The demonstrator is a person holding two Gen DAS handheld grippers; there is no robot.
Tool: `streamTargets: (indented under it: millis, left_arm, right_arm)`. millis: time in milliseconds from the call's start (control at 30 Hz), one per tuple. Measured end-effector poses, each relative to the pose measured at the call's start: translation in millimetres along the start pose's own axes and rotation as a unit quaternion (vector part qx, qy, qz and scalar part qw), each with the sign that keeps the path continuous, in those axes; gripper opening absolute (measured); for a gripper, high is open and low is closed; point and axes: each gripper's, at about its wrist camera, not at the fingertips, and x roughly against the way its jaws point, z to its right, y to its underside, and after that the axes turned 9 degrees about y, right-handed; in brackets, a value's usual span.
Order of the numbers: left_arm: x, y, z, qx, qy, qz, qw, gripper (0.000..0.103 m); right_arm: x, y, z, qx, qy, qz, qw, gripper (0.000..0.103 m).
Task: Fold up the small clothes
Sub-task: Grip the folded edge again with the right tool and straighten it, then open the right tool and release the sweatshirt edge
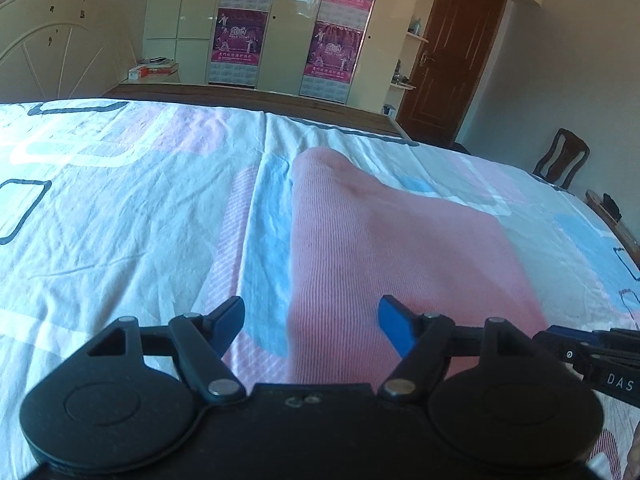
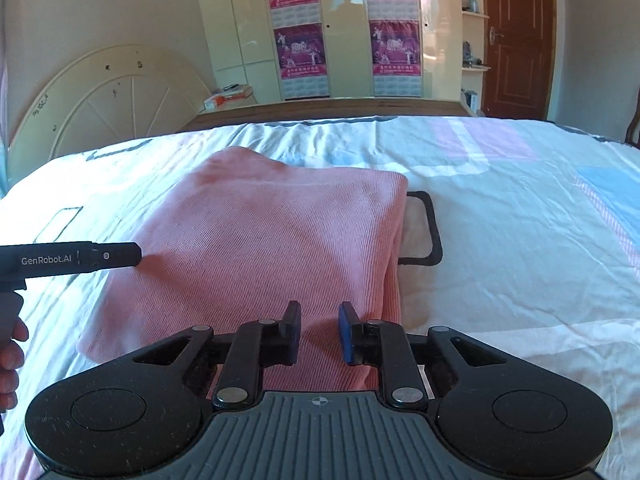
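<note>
a folded pink garment [image 2: 256, 248] is laid flat on the patterned bed sheet [image 2: 500, 240]. the left hand-held gripper [image 1: 311, 326] is held wide apart over the garment's near edge, nothing clamped. the right hand-held gripper [image 2: 319, 332] is held narrowly apart above the cloth, pads not pressed on it.

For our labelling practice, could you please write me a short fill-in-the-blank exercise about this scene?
1. The folded garment lying on the bed sheet is ____ in colour.
2. The left gripper stands wide open, while the right gripper shows only a ____ gap between its pads.
3. The posters hang on the doors of the ____.
4. The brown door at the back is ____.

Missing words: pink; narrow; wardrobe; closed
</note>
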Motion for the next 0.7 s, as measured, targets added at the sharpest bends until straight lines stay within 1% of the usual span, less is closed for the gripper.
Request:
streamTargets:
  millis: [67, 133, 200, 333, 433, 467, 500, 567, 700]
  left_arm:
    - [-1.8, 5.8, 4.0, -0.007, 0.002, -0.015, 0.9999, 0.073]
    - [-9.8, 13.5, 6.7, -0.013, 0.002, -0.043, 0.999, 0.073]
    - [-14.4, 20.1, 6.8, -0.009, 0.001, -0.056, 0.9984, 0.073]
    - [-17.9, 27.0, 8.7, -0.011, -0.006, -0.061, 0.998, 0.075]
    - [-18.2, 28.2, 11.9, -0.017, -0.013, -0.059, 0.998, 0.075]
    - [-18.8, 28.7, 12.6, -0.019, -0.014, -0.059, 0.998, 0.077]
    - [-20.0, 29.7, 13.1, -0.021, -0.016, -0.061, 0.9978, 0.08]
    - [-22.3, 31.5, 15.4, -0.026, -0.018, -0.064, 0.9975, 0.081]
    - [-20.7, 31.8, 16.6, -0.034, -0.016, -0.069, 0.9969, 0.082]
  right_arm:
    - [-1.4, 4.5, -0.5, 0.007, 0.007, -0.004, 1.0, 0.022]
    - [-8.3, 11.2, 4.7, 0.005, 0.016, -0.022, 1.0, 0.028]
    - [-14.0, 19.4, 11.5, -0.002, 0.024, -0.034, 0.999, 0.035]
    - [-8.2, 25.0, 22.4, -0.022, 0.023, -0.037, 0.999, 0.035]
    - [3.8, 25.7, 25.3, -0.031, 0.022, -0.023, 0.999, 0.035]
    - [6.2, 26.0, 24.4, -0.027, 0.022, -0.02, 0.999, 0.035]
    - [5.3, 28.2, 22.1, -0.017, 0.025, -0.023, 0.999, 0.035]
    - [-3.7, 35.0, 21.6, -0.009, 0.032, -0.044, 0.998, 0.035]
    - [-4.9, 38.7, 28.9, -0.042, 0.031, -0.046, 0.998, 0.035]
